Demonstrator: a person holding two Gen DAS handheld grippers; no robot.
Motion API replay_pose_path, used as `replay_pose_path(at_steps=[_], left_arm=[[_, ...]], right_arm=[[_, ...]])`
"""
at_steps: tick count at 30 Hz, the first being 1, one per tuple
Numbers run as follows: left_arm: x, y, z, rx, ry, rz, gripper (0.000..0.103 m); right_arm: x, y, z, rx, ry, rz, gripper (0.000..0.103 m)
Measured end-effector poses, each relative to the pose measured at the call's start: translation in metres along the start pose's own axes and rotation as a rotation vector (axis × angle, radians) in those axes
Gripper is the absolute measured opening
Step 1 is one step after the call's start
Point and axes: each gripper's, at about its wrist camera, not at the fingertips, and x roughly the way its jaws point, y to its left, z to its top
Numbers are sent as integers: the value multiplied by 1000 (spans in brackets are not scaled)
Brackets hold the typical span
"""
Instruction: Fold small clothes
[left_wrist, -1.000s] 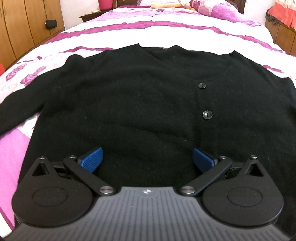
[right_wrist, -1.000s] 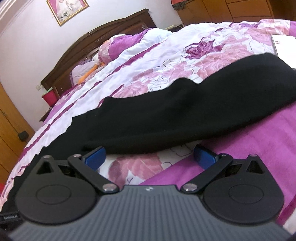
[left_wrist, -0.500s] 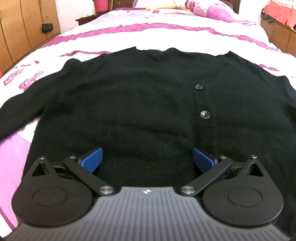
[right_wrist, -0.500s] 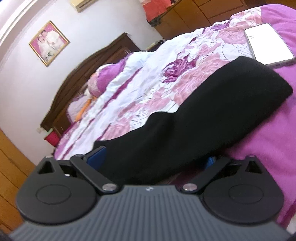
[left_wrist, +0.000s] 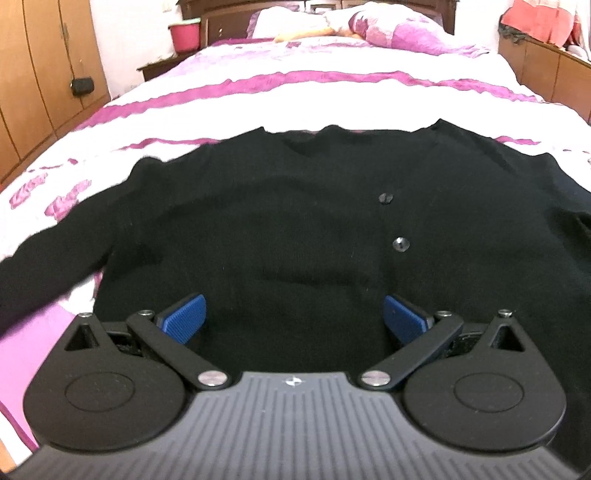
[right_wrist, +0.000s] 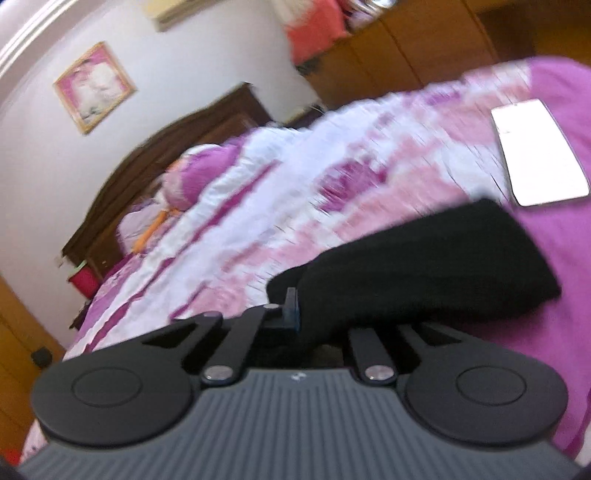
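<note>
Clamping the sleeve (right_wrist: 424, 266), my right fingers (right_wrist: 291, 306) have just shut from wide open. Left fingers (left_wrist: 402, 319) stay spread above the cardigan (left_wrist: 295, 221), holding nothing; sleeve fold can begin.

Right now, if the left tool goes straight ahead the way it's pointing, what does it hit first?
The black cardigan. The left tool is open, low over its lower body, so going on it would most likely meet the knit left of the buttons, well before the bedspread. How high it sits above the fabric is unclear.
</note>
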Motion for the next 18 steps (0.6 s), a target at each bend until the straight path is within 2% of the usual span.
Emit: replay_pose_path(at_steps=[9,14,18], left_arm=[[-14,15,7,-37,-17,-23,103],[-19,37,8,-62,-38,3,103],[-20,56,9,-105,-51,24,103]], right_arm=[[-24,88,11,-246,-56,187,7],[-39,151,-3,-427,-84,286,7],[-41,194,-27,-558,-57,348,7]])
